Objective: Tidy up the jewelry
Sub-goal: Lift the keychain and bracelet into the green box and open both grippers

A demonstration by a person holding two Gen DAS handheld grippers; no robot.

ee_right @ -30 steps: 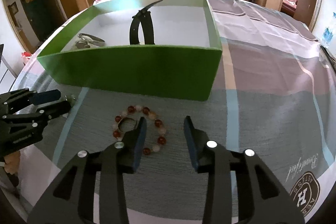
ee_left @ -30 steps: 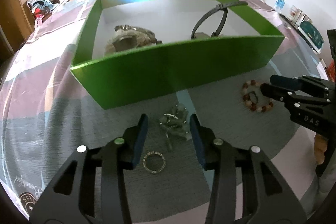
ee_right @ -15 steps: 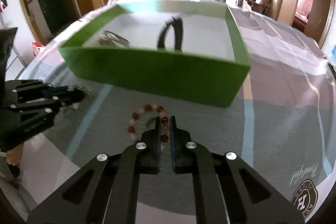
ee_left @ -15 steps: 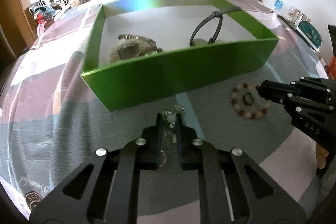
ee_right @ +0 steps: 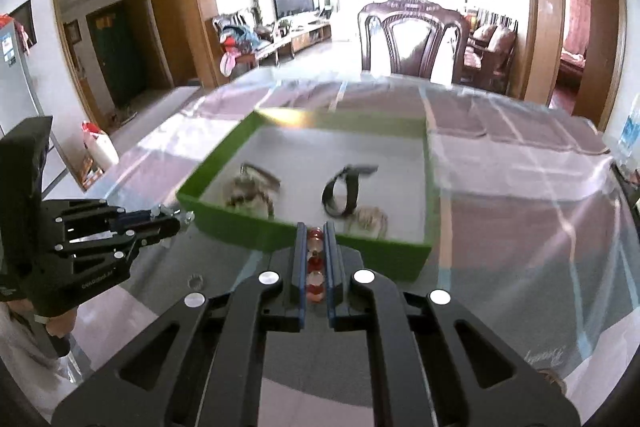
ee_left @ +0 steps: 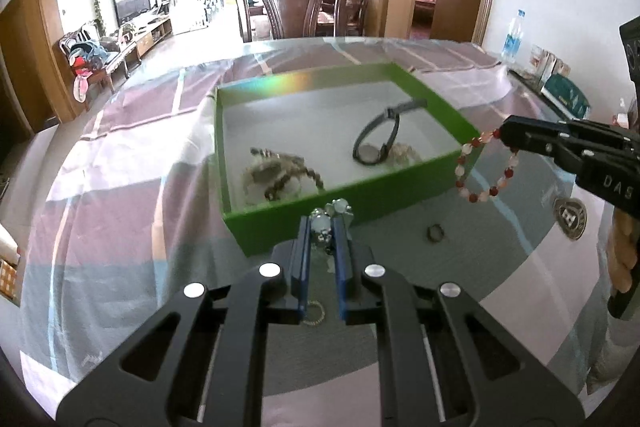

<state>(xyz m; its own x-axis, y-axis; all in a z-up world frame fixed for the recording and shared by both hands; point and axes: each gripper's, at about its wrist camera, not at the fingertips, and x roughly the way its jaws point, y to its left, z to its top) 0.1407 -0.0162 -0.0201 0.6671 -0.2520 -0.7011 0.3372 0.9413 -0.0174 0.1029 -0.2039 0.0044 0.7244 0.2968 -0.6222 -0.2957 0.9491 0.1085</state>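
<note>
On the desk (ee_left: 120, 211), under a striped pink-and-grey cloth: one green box (ee_left: 352, 205), open-topped, white inside.

Box contents: dark strap watch (ee_left: 378, 143) standing on edge near the right wall; a pale tangled piece just beside it; a heap of brown and pale bead strands (ee_left: 276, 177) toward the left.

Left tongs (ee_left: 323, 233): clamped together on a silvery jewelry piece with clear stones (ee_left: 330, 217), held above the cloth just in front of the box's near wall. Part of the piece sticks out past the tips.

Right tongs (ee_right: 315, 247): clamped on a red-and-white bead bracelet (ee_left: 486, 163). In the right wrist view, beads sit in a row between the blue pads. In the left wrist view, the loop hangs free below the tips, off the cloth, just beside the box's near right corner.

Loose items on the cloth: a small dark ring (ee_left: 435, 233) in front of the box's right end; a thin gold-toned ring (ee_left: 314, 311), partly hidden behind the left tongs.

Surroundings: carved wooden chair (ee_left: 296, 7) at the far side of the desk; water bottle (ee_left: 514, 35) at far right.
</note>
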